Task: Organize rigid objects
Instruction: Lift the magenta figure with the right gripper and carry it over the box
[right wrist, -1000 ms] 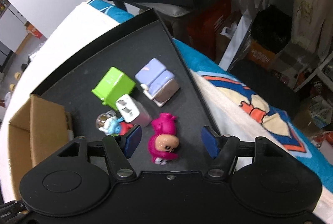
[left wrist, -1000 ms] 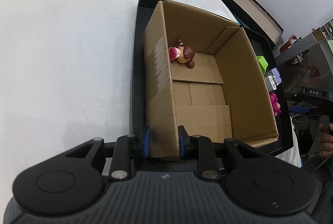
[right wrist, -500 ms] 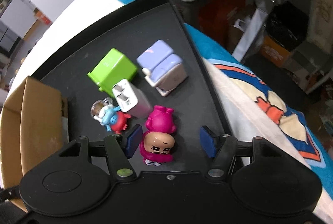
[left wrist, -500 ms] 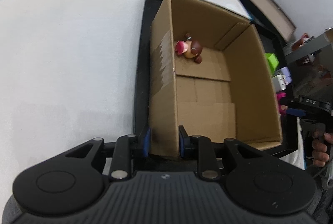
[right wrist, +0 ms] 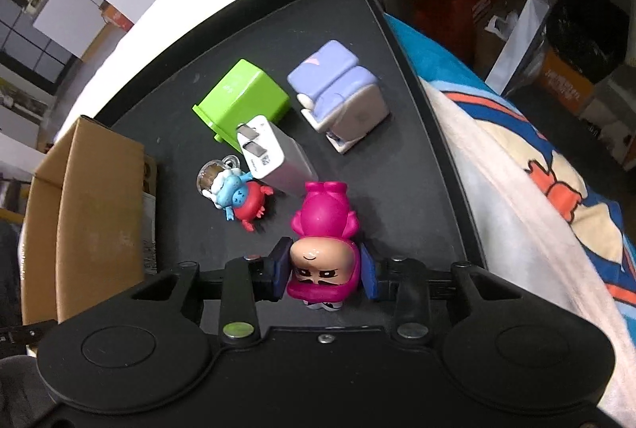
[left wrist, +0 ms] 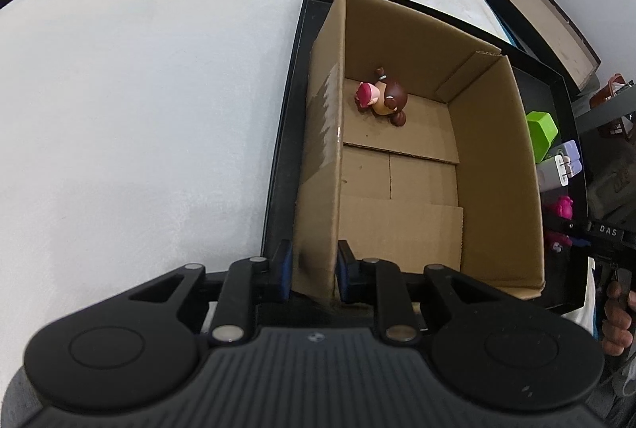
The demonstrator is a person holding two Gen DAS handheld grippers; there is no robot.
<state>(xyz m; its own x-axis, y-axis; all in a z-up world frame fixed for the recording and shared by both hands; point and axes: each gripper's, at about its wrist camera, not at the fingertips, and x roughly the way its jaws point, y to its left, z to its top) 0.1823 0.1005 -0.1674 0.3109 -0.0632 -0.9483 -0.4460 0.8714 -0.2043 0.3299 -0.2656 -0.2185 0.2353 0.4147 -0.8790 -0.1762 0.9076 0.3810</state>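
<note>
Right wrist: gripper [right wrist: 324, 271] around pink figurine [right wrist: 322, 241].

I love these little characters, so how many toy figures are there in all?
3: a brown figure lying in the cardboard box, a pink one between the right gripper fingers, and a blue-and-red one beside it on the black tray.

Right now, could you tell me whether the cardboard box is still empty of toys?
No, the cardboard box already holds one brown-haired figurine, lying on its floor near the far wall.
</note>
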